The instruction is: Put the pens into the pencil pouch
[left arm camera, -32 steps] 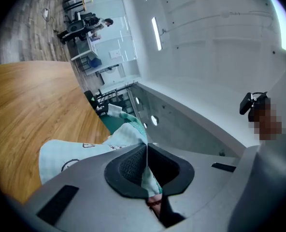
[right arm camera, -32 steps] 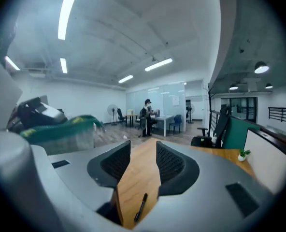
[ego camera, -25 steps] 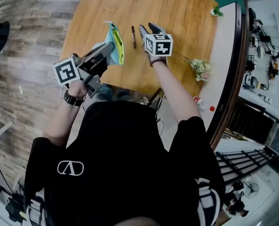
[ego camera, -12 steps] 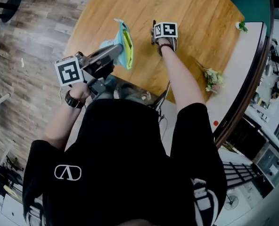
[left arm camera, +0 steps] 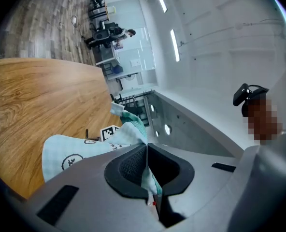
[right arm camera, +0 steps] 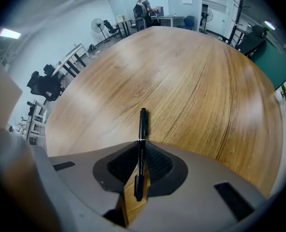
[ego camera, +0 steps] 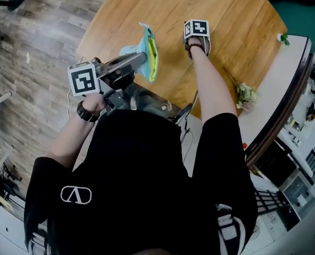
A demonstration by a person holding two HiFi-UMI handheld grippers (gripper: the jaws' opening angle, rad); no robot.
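Note:
A light blue pencil pouch (ego camera: 149,52) with a yellow-green lining hangs over the round wooden table (ego camera: 232,15), its mouth turned toward the right hand. My left gripper (left arm camera: 146,153) is shut on the pouch's edge (left arm camera: 80,149), with fabric pinched between the pads. My right gripper (right arm camera: 141,146) points steeply down at the table. A black pen (right arm camera: 142,129) lies on the wood between its jaws, which have just been closing and now pinch it. In the head view only the right gripper's marker cube (ego camera: 196,28) shows, and it hides the pen.
A small bunch of flowers (ego camera: 245,94) lies near the table's right edge. A green sprig (ego camera: 283,37) sits on the white curved counter beyond. A metal frame (ego camera: 147,102) stands under the table's near edge. People work at desks (right arm camera: 145,6) far off.
The right gripper tipped downward and came down over the pen, which its cube now hides in the head view. The left gripper sank a little with the pouch still in it.

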